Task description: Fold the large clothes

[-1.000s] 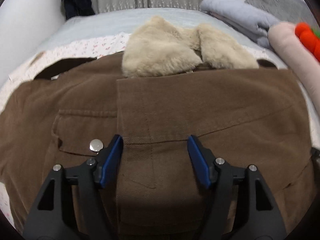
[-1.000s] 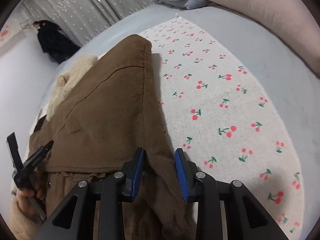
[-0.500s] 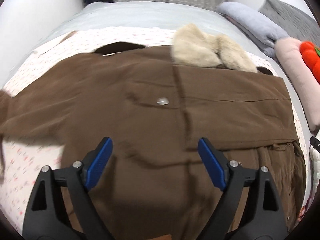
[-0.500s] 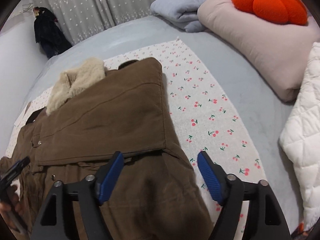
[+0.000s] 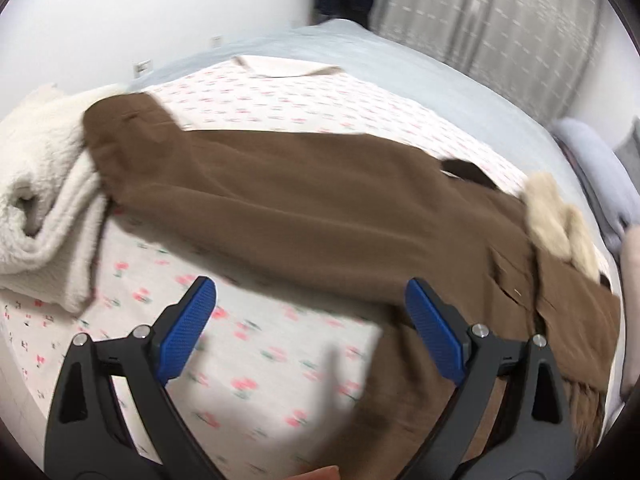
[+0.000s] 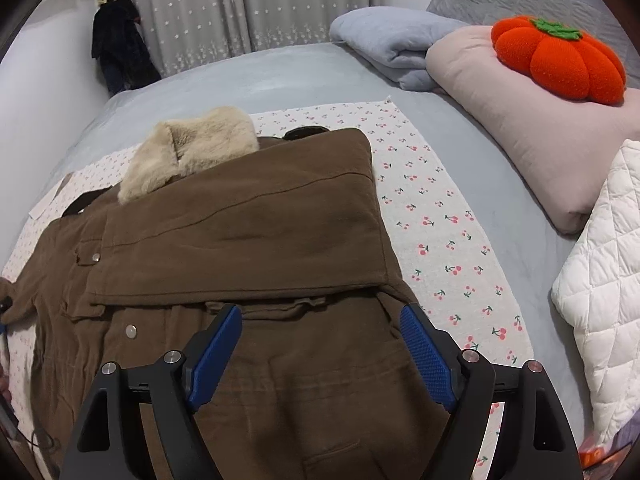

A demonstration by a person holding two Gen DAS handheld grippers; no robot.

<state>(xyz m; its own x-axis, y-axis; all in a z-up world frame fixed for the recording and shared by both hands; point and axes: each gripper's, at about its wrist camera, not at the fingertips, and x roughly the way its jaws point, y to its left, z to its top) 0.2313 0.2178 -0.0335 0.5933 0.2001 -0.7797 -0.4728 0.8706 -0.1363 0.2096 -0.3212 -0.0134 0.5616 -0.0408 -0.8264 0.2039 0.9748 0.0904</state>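
A brown coat (image 6: 240,240) with a cream fur collar (image 6: 192,148) lies flat on a cherry-print sheet (image 6: 440,240). One sleeve is folded across its chest. The other sleeve (image 5: 248,192) stretches out to the left, its cuff by a white blanket. My left gripper (image 5: 308,286) hovers over the near edge of that sleeve and the sheet (image 5: 260,344). Its jaws are opening and hold nothing. My right gripper (image 6: 320,312) hangs above the coat's lower front, below the folded sleeve. Its jaws are opening too, with no cloth pinched between them.
A rolled white fleece blanket (image 5: 44,200) lies at the left. On the right are a pink pillow (image 6: 520,120) with an orange pumpkin cushion (image 6: 560,60), a white quilt (image 6: 608,280) and a folded grey-blue blanket (image 6: 392,40). A dark garment (image 6: 120,52) hangs by the curtain.
My left gripper swung left from the coat's chest to the outstretched sleeve and widened. My right gripper let go of the folded sleeve edge, opened wide and drew back upward.
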